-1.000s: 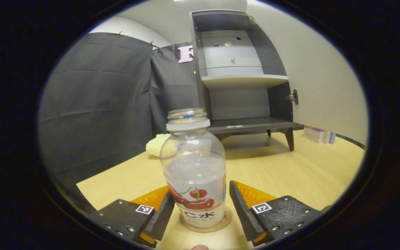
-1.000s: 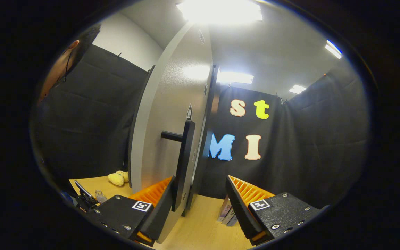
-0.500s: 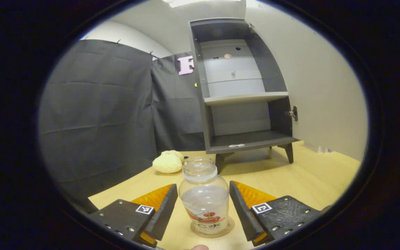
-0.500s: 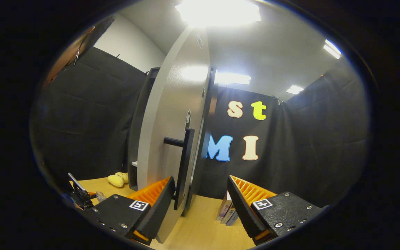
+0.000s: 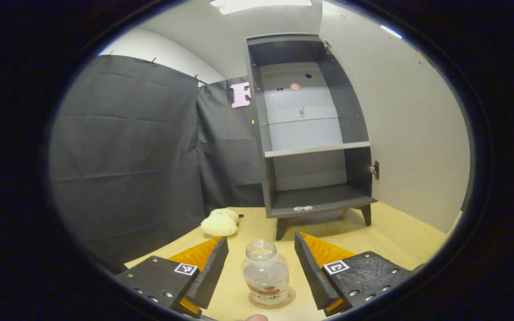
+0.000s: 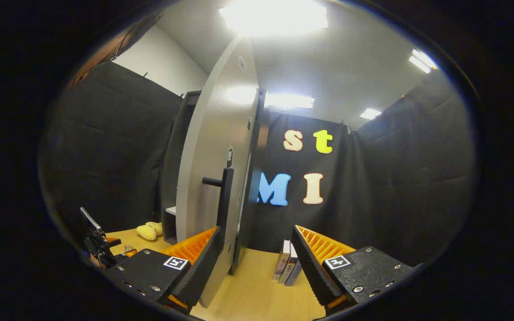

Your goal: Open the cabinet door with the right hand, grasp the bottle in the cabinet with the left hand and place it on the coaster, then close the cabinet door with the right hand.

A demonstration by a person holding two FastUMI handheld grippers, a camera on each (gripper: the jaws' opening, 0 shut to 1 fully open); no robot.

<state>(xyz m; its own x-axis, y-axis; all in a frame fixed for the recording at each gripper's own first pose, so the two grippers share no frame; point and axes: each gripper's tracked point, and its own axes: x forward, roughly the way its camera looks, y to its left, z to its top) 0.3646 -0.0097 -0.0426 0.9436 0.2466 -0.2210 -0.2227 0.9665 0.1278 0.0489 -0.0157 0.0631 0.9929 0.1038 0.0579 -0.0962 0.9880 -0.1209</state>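
Clear plastic, uncapped and with a red fruit label, the bottle (image 5: pixel 266 273) stands upright on a round coaster (image 5: pixel 290 298) on the pale wooden tabletop (image 5: pixel 400 232), low in the left gripper view at about 6 o'clock. The left gripper (image 5: pixel 261 267) has its jaws spread wide, one finger on each side of the bottle and neither touching it. Beyond, at 12 o'clock, the dark grey cabinet (image 5: pixel 306 133) stands on short legs with its interior exposed, a light shelf (image 5: pixel 317 149) across the middle, and a small pale scrap on its floor that is too small to make out. The cabinet door (image 5: pixel 408 129) is swung out at 2 o'clock, hung on a metal hinge (image 5: pixel 374 169). A yellow plush toy (image 5: pixel 219 223) lies on the table at 9 o'clock of the cabinet's feet. In the right gripper view, the right gripper (image 6: pixel 254 263) also has its jaws apart and grips nothing; the door's outer face (image 6: pixel 212 178) rises at 11 o'clock with its dark bar handle (image 6: pixel 224 196) just above the left finger, though contact cannot be judged. A few books (image 6: pixel 286 267) stand at 6 o'clock between the fingers, farther back. The other gripper (image 6: pixel 98 243) shows at 8 o'clock, near the plush toy (image 6: pixel 149 230).
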